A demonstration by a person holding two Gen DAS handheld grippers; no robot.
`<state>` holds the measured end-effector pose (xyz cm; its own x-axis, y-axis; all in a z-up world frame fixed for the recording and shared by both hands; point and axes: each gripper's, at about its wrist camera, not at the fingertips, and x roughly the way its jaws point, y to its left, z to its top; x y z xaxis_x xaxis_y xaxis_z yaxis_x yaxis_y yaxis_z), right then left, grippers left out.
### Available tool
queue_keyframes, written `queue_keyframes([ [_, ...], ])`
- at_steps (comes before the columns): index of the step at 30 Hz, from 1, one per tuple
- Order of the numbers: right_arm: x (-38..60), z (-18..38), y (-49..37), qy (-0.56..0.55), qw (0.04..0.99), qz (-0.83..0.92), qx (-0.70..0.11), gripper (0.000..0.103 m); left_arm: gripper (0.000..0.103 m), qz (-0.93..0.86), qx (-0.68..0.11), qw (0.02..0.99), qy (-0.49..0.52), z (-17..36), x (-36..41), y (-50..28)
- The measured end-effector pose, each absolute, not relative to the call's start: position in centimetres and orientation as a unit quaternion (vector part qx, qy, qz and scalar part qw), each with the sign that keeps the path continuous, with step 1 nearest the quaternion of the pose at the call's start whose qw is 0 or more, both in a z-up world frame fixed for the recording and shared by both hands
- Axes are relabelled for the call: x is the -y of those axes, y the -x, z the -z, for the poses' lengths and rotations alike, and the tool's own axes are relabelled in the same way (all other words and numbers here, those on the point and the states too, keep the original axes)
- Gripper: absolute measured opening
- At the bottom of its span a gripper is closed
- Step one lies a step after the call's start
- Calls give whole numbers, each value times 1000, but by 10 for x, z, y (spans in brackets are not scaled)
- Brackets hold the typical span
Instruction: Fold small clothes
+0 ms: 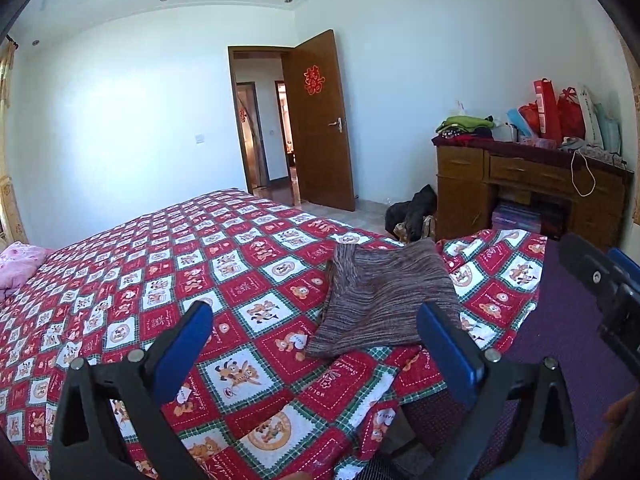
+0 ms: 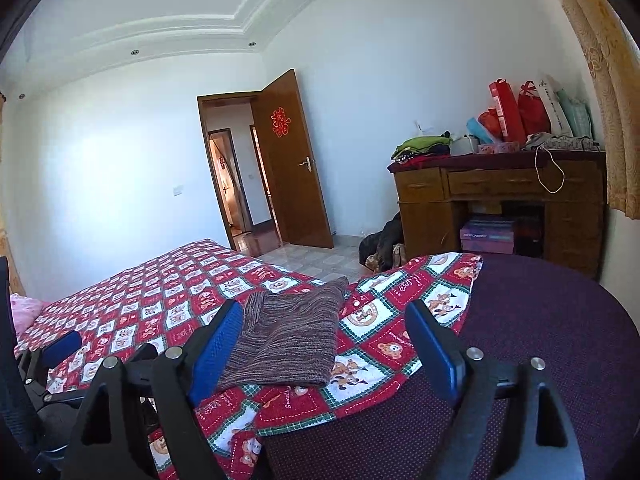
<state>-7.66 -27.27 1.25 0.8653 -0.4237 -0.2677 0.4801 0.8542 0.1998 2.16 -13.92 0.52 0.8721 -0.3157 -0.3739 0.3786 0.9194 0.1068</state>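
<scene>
A brown-grey striped knit garment (image 1: pixel 384 300) lies folded flat on the red checked cartoon bedsheet (image 1: pixel 224 280), near the bed's corner. It also shows in the right wrist view (image 2: pixel 288 340). My left gripper (image 1: pixel 316 344) is open and empty, held above the sheet just short of the garment's near edge. My right gripper (image 2: pixel 324 344) is open and empty, also just short of the garment. The left gripper (image 2: pixel 60 344) shows at the left edge of the right wrist view, and the right gripper (image 1: pixel 600 288) at the right edge of the left wrist view.
A purple dotted cover (image 2: pixel 540 340) lies to the right of the sheet. A pink cloth (image 1: pixel 18 262) sits at the bed's far left. A wooden desk (image 1: pixel 528 196) with clothes and bags stands by the wall, dark bags (image 1: pixel 412 212) on the floor beside it, an open door (image 1: pixel 316 120) beyond.
</scene>
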Motion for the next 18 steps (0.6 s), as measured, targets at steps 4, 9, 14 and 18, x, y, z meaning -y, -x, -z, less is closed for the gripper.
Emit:
queue_keyframes([
  [4,275,-12,77,-134,956,239,-109,84,103,168,-183,964,-94,-4,141,-24],
  [9,275,-12,79,-136,954,244,-106,84,103,156,-188,965,-91,-5,140,-25],
  [14,274,-14,81,-131,955,246,-103,84,103,153,-184,967,-88,-7,138,-23],
  [18,274,-15,81,-131,954,248,-102,84,103,155,-182,967,-89,-8,138,-23],
])
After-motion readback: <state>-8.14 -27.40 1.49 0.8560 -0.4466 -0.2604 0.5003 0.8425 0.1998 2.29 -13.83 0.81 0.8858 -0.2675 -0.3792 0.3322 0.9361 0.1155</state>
